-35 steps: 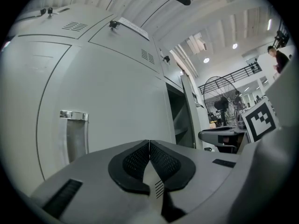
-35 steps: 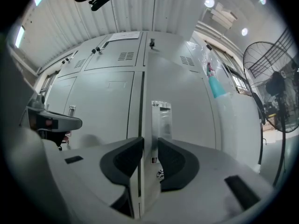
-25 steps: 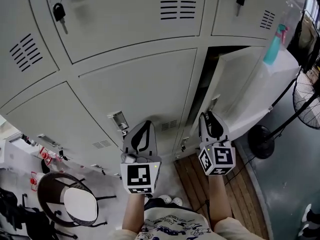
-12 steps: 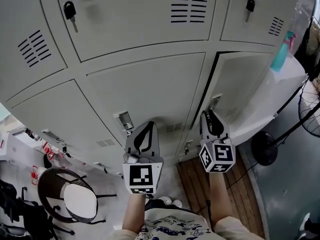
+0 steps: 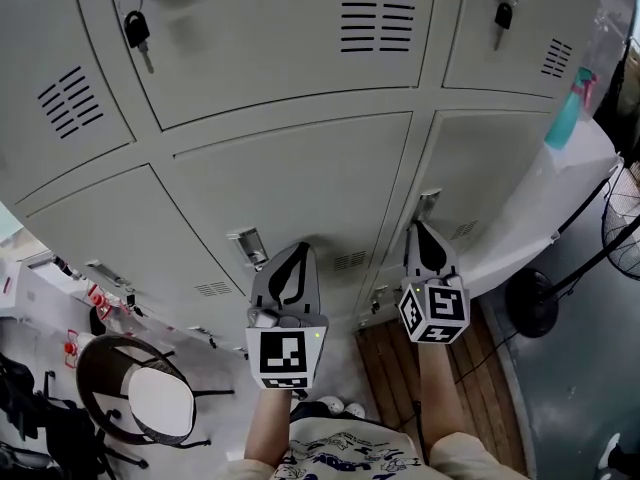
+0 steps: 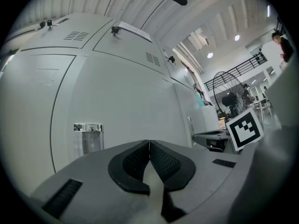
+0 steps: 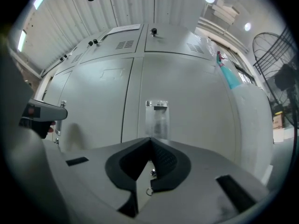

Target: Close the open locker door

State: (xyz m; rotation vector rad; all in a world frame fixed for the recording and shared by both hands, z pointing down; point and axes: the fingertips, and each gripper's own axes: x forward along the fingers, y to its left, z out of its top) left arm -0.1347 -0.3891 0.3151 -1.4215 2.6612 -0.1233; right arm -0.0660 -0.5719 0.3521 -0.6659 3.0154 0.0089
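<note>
The grey locker door (image 5: 482, 173) at the lower right lies flush with its frame, with no dark gap along its edge. My right gripper (image 5: 416, 228) points level at it, its tips just below the door's metal latch plate (image 5: 428, 200). Its jaws have just been closing and now stand shut with nothing between them. In the right gripper view the latch plate (image 7: 157, 107) sits straight above the shut gripper (image 7: 150, 139). My left gripper (image 5: 298, 250) is shut and empty in front of the middle locker door (image 5: 300, 183), near that door's latch (image 6: 88, 127).
Keys hang from the upper lockers (image 5: 137, 30) (image 5: 503, 13). A teal spray bottle (image 5: 568, 108) stands on a white surface at the right, with a fan (image 5: 625, 218) beyond it. A round chair (image 5: 140, 398) sits low at the left, and wooden flooring (image 5: 400, 368) lies below the lockers.
The lower right door swung from ajar to flush with its frame. My right gripper moved toward the lockers with it, and its jaws closed. The left gripper stayed put.
</note>
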